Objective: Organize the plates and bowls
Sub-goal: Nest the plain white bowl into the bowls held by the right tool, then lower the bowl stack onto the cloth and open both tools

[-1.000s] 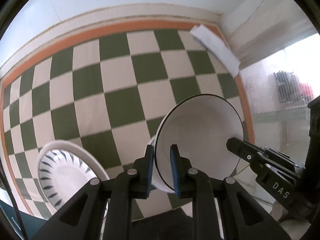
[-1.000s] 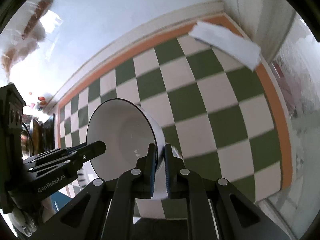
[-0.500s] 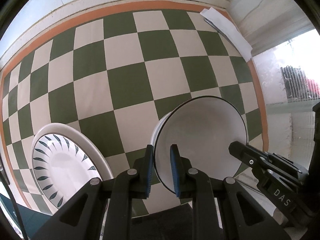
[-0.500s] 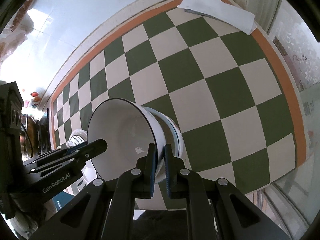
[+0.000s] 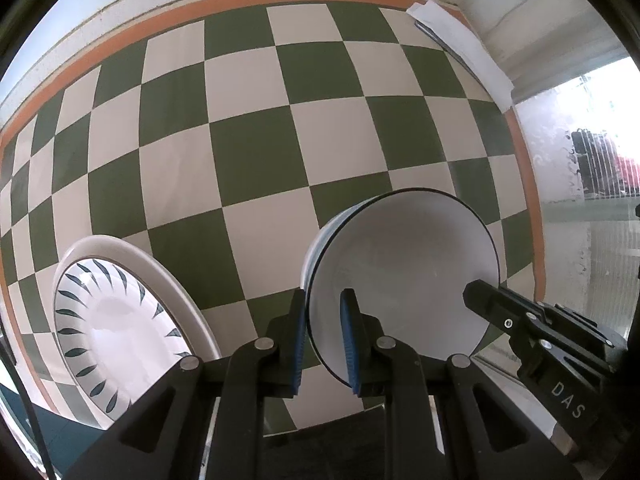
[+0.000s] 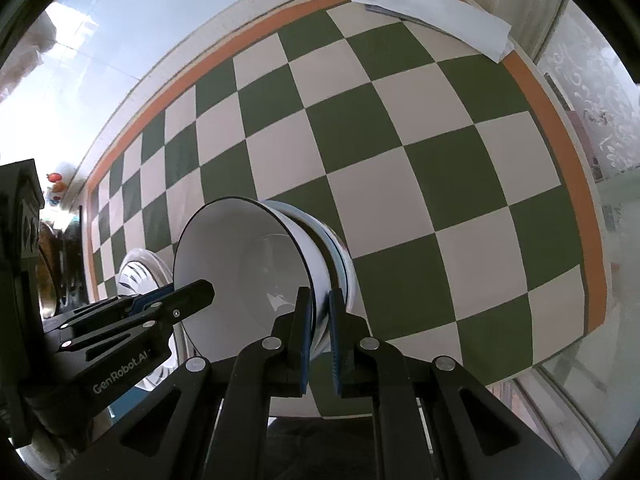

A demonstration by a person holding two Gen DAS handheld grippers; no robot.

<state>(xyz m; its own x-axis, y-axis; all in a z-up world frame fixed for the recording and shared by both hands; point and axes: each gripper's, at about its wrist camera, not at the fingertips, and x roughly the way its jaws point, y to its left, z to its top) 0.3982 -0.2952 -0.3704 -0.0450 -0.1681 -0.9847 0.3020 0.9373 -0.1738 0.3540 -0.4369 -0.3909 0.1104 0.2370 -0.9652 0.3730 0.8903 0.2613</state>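
A white bowl with a thin dark rim (image 5: 408, 264) is held by both grippers above the checkered table. My left gripper (image 5: 323, 344) is shut on its near rim, one finger inside and one outside. My right gripper (image 6: 319, 340) is shut on the opposite rim of the same bowl (image 6: 248, 276). The bowl sits nested in a second white bowl (image 6: 340, 260) beneath it. A white plate with dark leaf marks (image 5: 116, 320) lies at the lower left of the left wrist view, and shows behind the left gripper in the right wrist view (image 6: 136, 272).
The green and white checkered tablecloth (image 5: 256, 152) has an orange border. A folded white paper (image 5: 464, 48) lies in the far right corner by the wall; it also shows in the right wrist view (image 6: 436, 20). A frosted window is at the right.
Both grippers have carried the bowl down and forward over the table, and it now rests in a second bowl. The patterned plate has come more into view. Both grips are unchanged.
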